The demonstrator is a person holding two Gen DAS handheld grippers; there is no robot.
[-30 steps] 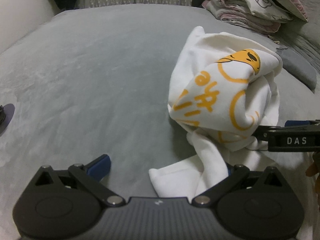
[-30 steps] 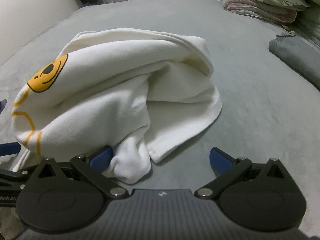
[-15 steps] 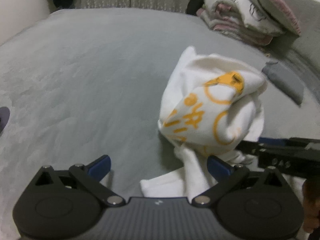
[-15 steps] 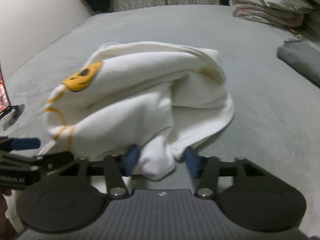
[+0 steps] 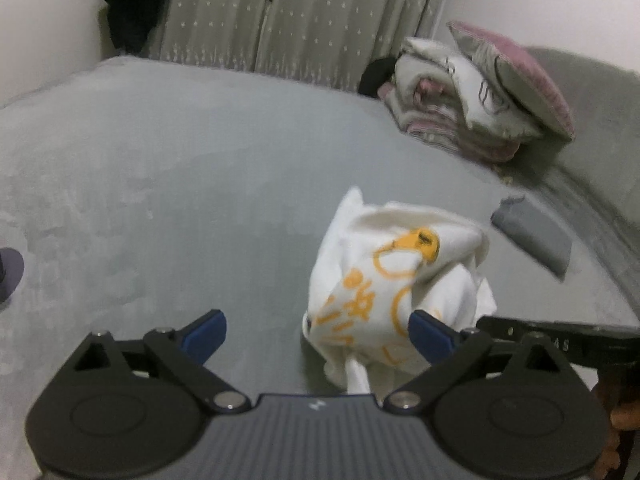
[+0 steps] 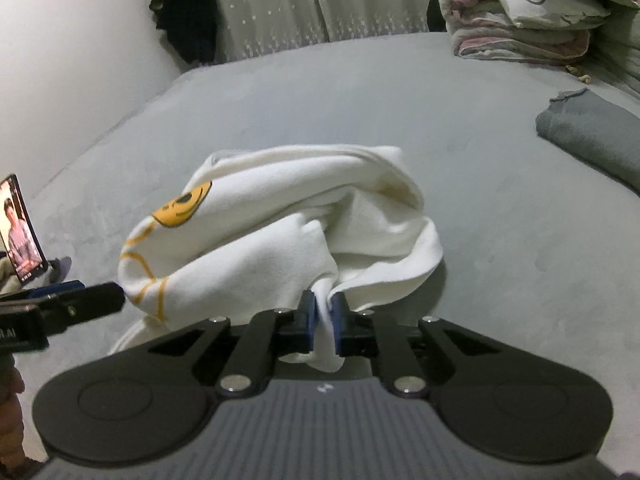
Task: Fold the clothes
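Far left, right-wrist view: phone (image 6: 22, 228) propped upright at bed edge, screen lit. L gripper (image 5: 316, 330) w/ blue pads spread wide, nothing pinched; its right pad (image 5: 430, 336) sits just at the shirt's left side, whether touching can't tell; left pad over bare bed (image 5: 200, 184). Bed is grey, fills most of both views. Shirt (image 6: 288, 232), white w/ orange print and yellow face patch, bunched in a heap near centre-right of bed, close to both tools, partly lifted off the cover. R gripper (image 6: 325, 314) closing, pads nearly together, pinching a fold of shirt's near edge; cloth tail hangs down btwn pads. In left-wrist view R gripper's black finger comes in from right at shirt's lower right. Right of shirt, well apart: folded grey cloth (image 6: 592, 132). Far right: stack of bedding (image 5: 472, 104), pillow on top. Curtain (image 5: 304, 20) behind, far.
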